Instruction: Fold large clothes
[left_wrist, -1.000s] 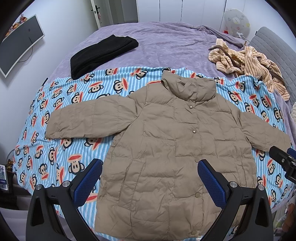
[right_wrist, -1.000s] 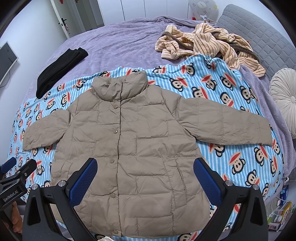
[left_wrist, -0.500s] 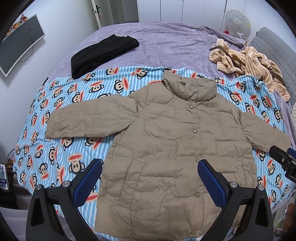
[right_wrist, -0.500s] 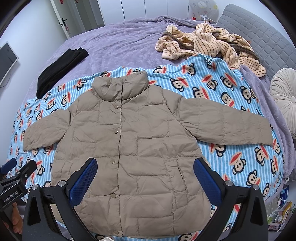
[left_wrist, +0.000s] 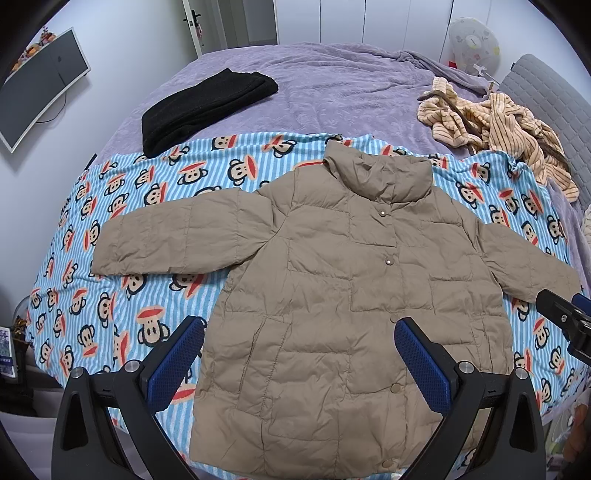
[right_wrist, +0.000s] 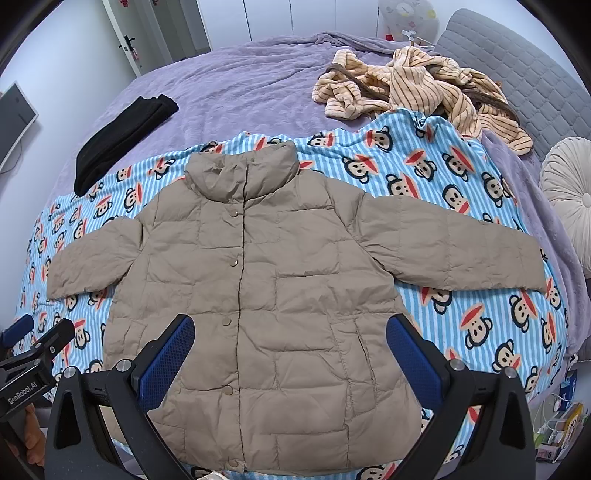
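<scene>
The bed (left_wrist: 332, 81), under a purple cover, carries everything here, and across its near half lies the blue striped monkey-print blanket (left_wrist: 122, 295). On that blanket the tan puffer jacket (left_wrist: 332, 280) lies flat, front up, snaps closed, collar standing toward the far side, both sleeves spread outward to either side, hem nearest me. Compared with the views of the last second, nothing has changed: the jacket holds the same outline and both my tools sit in the same place in frame. I judge that the laying-out is finished and no fold has begun; the pause suggests I am lining up the first grasp, likely a sleeve or a hem corner. A striped beige garment (right_wrist: 417, 92) lies heaped at the far right of the bed, its edge touching the blanket, and a folded black garment (left_wrist: 203, 107) rests at the far left, its end overlapping the blanket edge. A round cream cushion (right_wrist: 569, 181) sits off to the right. My left gripper (left_wrist: 295, 358) hovers above the hem with its jaws spread wide and nothing between them. My right gripper (right_wrist: 290, 356) likewise stands wide apart and empty, over the lower front of the jacket.
</scene>
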